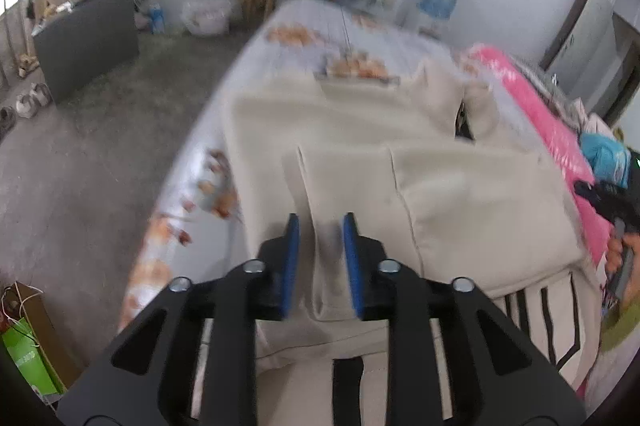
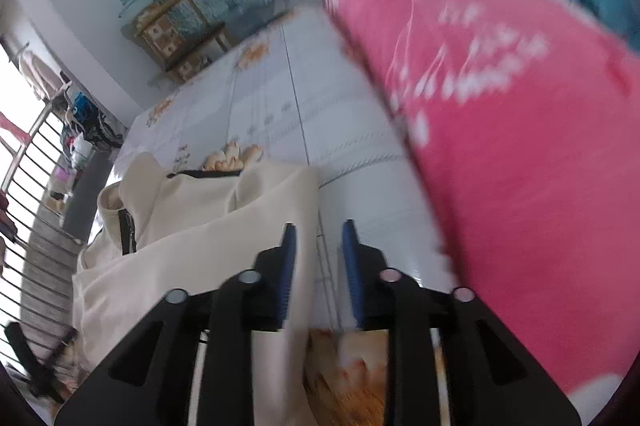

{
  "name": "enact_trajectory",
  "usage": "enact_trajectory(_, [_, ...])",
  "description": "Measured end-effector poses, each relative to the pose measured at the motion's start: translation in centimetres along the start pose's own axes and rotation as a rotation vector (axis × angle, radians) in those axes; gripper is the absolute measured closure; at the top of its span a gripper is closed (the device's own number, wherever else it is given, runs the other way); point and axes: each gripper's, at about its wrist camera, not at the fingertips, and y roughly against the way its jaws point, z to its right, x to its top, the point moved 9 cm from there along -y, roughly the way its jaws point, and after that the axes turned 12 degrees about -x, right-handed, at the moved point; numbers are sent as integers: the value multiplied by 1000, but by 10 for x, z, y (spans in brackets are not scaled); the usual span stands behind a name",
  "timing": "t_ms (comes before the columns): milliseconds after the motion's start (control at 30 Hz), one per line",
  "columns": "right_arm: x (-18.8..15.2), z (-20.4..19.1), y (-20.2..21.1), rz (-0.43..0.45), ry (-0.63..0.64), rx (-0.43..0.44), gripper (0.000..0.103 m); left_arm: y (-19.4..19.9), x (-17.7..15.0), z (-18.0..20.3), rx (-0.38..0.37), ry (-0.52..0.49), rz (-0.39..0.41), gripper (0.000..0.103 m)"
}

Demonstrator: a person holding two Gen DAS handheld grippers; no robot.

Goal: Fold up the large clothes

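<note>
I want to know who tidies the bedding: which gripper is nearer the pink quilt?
Right. The right gripper sits just beside the pink quilt, over the bedsheet at the cream garment's edge. The left gripper is over the garment's middle, farther from the quilt.
</note>
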Motion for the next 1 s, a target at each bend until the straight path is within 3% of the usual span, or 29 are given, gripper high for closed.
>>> enact_trajectory(133, [-20, -15, 52, 88, 165, -16, 66, 13, 3, 21, -68, -46, 26, 70])
enact_trajectory(233, [-64, -39, 72, 79, 334, 19, 62, -3, -9, 37, -112, -68, -49, 65])
enact_trajectory(333, [-102, -43, 62, 51, 434, -44, 62, -30, -29, 40, -62, -109, -155, 55])
enact_trajectory(433, [-118, -20, 35, -21, 406, -133, 60, -32, -29, 44, -18, -177, -128, 51])
enact_trajectory(567, [-113, -5, 57, -1, 292, -135, 60, -18, -25, 45, 24, -165, -121, 46])
enact_trajectory(667, [-122, -5, 93, 48, 269, -96, 57, 5, -25, 54, 28, -188, -84, 35])
enact_trajectory(800, [-139, -12, 115, 75, 311, -63, 50, 16, -26, 67, 67, -264, -70, 32])
enact_trajectory(1000, [-100, -49, 122, 111, 394, 12, 39, 7, 12, 71, 102, -323, -50, 32])
